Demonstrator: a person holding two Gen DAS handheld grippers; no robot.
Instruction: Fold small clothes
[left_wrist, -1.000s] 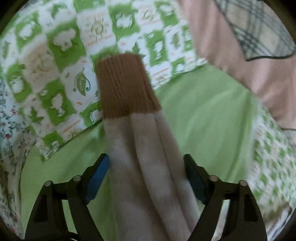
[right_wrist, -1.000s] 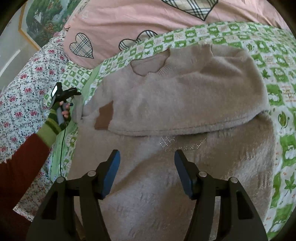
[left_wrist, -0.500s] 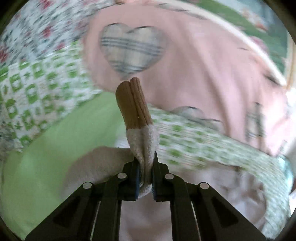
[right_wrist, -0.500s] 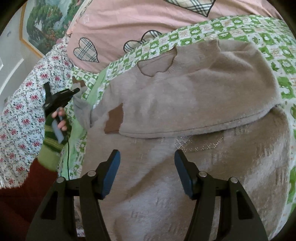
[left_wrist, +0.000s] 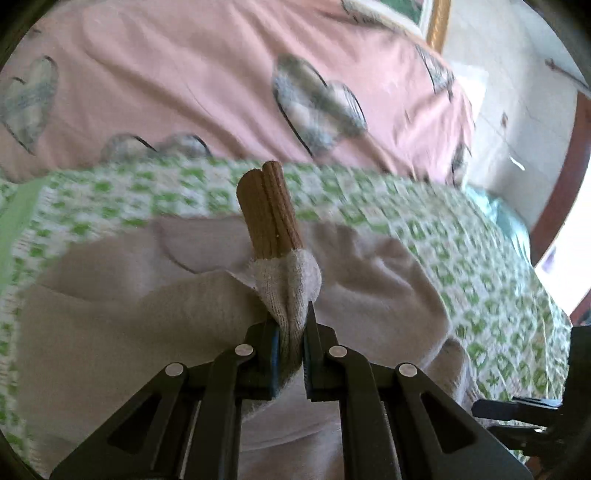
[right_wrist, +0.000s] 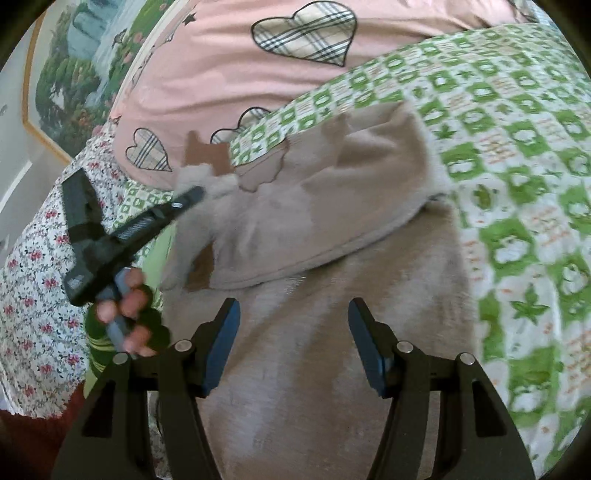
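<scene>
A beige knit sweater (right_wrist: 332, 229) lies on the bed, its top part folded down over its lower part. My left gripper (left_wrist: 290, 332) is shut on the sweater's sleeve (left_wrist: 288, 288), whose brown ribbed cuff (left_wrist: 269, 210) sticks up beyond the fingers. In the right wrist view the left gripper (right_wrist: 192, 195) holds that sleeve above the sweater's left side, with the brown cuff (right_wrist: 207, 155) raised. My right gripper (right_wrist: 293, 332) is open and empty, low over the sweater's lower part. A second brown cuff (right_wrist: 201, 267) shows at the fold.
The bed has a green and white patterned cover (right_wrist: 517, 155). A pink pillow with plaid hearts (right_wrist: 258, 55) lies at the far end. A floral sheet (right_wrist: 29, 266) is on the left. A framed picture (right_wrist: 74, 66) hangs on the wall.
My left gripper closed on the sleeve, lifted it and swung it over toward the sweater's body. My right gripper stayed open and shifted a little closer over the sweater.
</scene>
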